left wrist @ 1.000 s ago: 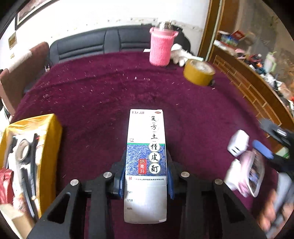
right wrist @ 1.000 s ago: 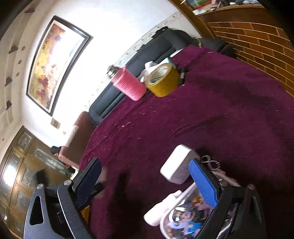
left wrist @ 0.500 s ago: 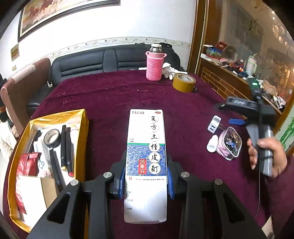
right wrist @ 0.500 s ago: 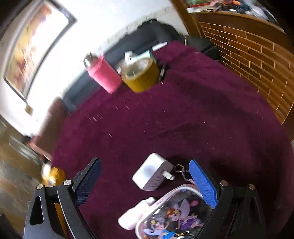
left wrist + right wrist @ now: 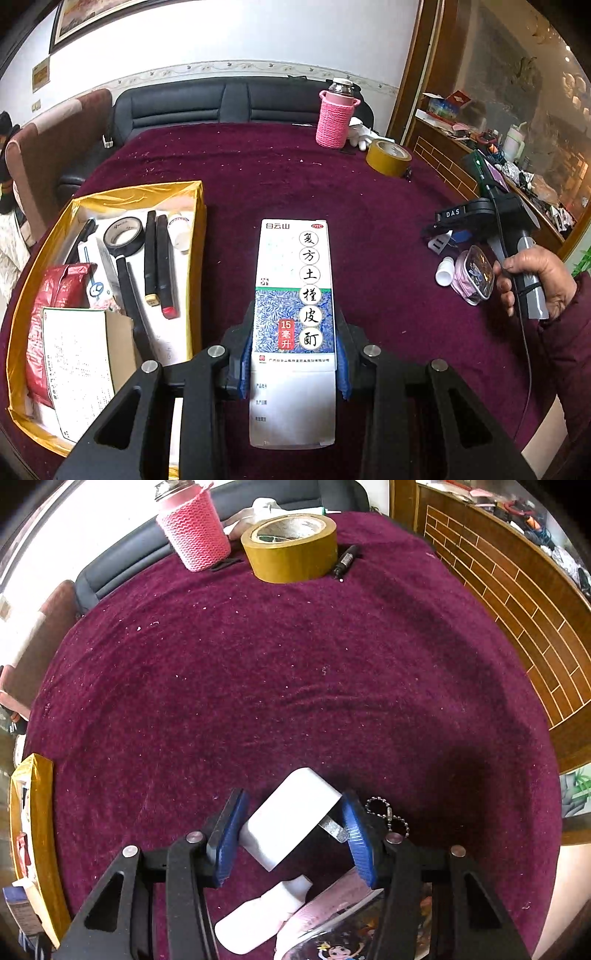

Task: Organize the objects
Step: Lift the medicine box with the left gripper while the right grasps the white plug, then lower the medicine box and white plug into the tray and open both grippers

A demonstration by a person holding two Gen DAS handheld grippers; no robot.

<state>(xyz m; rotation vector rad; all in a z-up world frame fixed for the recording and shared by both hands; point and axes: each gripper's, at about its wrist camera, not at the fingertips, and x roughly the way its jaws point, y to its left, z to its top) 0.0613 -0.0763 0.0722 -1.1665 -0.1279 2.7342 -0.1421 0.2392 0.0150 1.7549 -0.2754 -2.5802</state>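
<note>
Left gripper [image 5: 293, 363] clamps the medicine box [image 5: 294, 325] by its long sides, lower half; box long axis runs straight ahead along the fingers, printed face up, held above the maroon tablecloth [image 5: 280, 177]. Gold storage box [image 5: 197, 236] sits just left. Right gripper [image 5: 290, 834] is partly closed, pads touching the white charger [image 5: 291, 818], which lies diagonal, metal prong against the right pad. White bottle [image 5: 258, 919] and pink pouch [image 5: 343, 923] lie beneath.
</note>
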